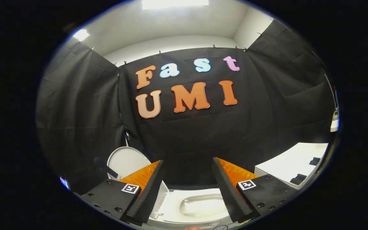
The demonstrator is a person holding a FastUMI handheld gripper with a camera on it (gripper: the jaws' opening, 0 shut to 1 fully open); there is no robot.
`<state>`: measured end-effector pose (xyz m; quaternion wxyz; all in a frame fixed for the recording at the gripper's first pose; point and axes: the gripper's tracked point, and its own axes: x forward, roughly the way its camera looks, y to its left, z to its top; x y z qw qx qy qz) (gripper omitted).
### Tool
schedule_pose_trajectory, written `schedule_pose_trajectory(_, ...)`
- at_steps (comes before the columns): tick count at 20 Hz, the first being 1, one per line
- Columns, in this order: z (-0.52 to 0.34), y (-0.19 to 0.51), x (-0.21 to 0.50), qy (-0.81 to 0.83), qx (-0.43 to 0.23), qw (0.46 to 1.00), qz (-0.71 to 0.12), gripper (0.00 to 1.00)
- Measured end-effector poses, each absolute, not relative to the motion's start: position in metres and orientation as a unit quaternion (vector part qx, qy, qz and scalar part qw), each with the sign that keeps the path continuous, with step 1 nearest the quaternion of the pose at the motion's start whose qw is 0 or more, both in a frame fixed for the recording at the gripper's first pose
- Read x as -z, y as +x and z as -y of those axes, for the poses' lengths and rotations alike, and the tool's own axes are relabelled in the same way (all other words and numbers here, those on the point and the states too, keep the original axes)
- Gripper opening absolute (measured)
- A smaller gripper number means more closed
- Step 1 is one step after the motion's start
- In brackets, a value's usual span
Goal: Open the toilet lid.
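Lid, a round white plastic toilet lid [125, 161], stands raised just beyond my left finger, the white toilet bowl [200, 206] lies below between both fingers, and my tool [187, 191] gapes wide, holding nothing.

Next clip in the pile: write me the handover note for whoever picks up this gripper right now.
Gripper: fingers spread wide, holding nothing, raised above the toilet.
Toilet lid: already swung up, leaning back toward the black cloth, behind the left finger.
Toilet seat: down, bowl opening showing between the fingers and below them.
White table: beside the toilet, past the right finger, with a few small black items on it.
Done: the lid looks open.
Left: probably nothing but to check the lid rests steady and draw the gripper away.
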<state>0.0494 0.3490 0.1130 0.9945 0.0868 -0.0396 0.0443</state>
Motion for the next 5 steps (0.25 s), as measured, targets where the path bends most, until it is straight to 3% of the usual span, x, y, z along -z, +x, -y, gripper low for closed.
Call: schedule_pose_trajectory(5, -0.3505, 0.0551, -0.1066, 0.075, -0.053, 0.995, 0.035, 0.96)
